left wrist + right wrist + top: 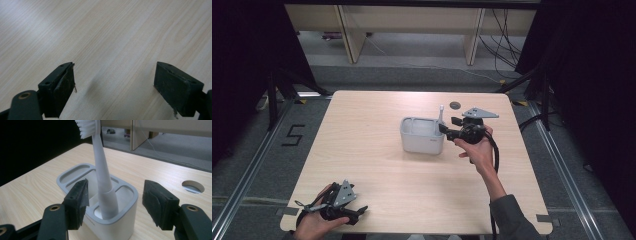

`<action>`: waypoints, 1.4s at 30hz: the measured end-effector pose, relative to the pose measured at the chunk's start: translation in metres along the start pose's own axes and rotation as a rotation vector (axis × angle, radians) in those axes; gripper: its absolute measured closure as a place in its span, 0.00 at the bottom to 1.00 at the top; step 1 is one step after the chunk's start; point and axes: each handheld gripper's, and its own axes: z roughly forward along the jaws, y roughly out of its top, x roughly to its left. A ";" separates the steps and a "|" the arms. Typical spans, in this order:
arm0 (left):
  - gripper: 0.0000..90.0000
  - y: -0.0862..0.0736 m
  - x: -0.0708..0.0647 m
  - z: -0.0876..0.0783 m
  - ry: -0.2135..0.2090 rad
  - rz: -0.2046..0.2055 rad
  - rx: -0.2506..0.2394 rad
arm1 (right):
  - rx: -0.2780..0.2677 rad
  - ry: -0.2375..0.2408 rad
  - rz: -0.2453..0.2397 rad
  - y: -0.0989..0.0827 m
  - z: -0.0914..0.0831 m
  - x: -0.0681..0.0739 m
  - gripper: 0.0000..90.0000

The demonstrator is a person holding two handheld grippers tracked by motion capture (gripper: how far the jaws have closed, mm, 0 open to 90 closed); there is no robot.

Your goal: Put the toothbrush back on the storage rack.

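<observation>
The toothbrush (103, 182) stands nearly upright, bristles up, in a round slot at one end of the white holder (125, 222), which sits a little right of the table's (377, 200) middle, nearer the far edge than the near one. My right gripper (115, 202) is level with the brush handle; its jaws stand well apart on either side of the handle, and neither pad touches it, so I hold nothing there. In the high view my right gripper (446, 129) sits at the holder's right end, with the brush head (441, 108) rising above the rim. I judge the placing as done: the brush rests in its slot by its own weight and leans only slightly. What remains is for me to draw the right gripper back without knocking the handle. My left gripper (357, 212) lies by the table's near left corner, well apart from the holder; its jaws are wide open over bare wood (112, 37) and grasp nothing.
</observation>
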 end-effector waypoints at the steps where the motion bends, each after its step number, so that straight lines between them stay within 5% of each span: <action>1: 0.18 0.000 0.000 0.000 -0.001 -0.002 0.000 | -0.007 -0.012 0.003 0.000 -0.002 0.001 0.42; 22: 0.18 0.000 0.000 0.000 0.001 -0.001 -0.001 | -0.003 0.018 0.041 -0.014 -0.032 0.003 0.39; 30: 0.18 0.000 0.000 0.000 0.001 0.000 0.000 | -0.002 -0.002 0.006 -0.021 -0.040 0.001 0.37; 31: 0.18 0.000 0.000 0.000 -0.002 -0.001 -0.001 | 0.007 0.017 0.041 -0.022 -0.040 0.002 0.37; 32: 0.18 0.000 0.000 0.000 -0.002 -0.002 -0.001 | -0.001 0.021 0.007 -0.024 -0.041 0.001 0.37; 33: 0.18 0.000 0.000 0.000 0.000 0.000 -0.001 | 0.016 0.023 0.047 -0.025 -0.042 0.004 0.37; 42: 0.18 0.000 0.000 0.000 0.003 -0.002 -0.002 | 0.020 0.011 0.004 -0.032 -0.049 0.005 0.32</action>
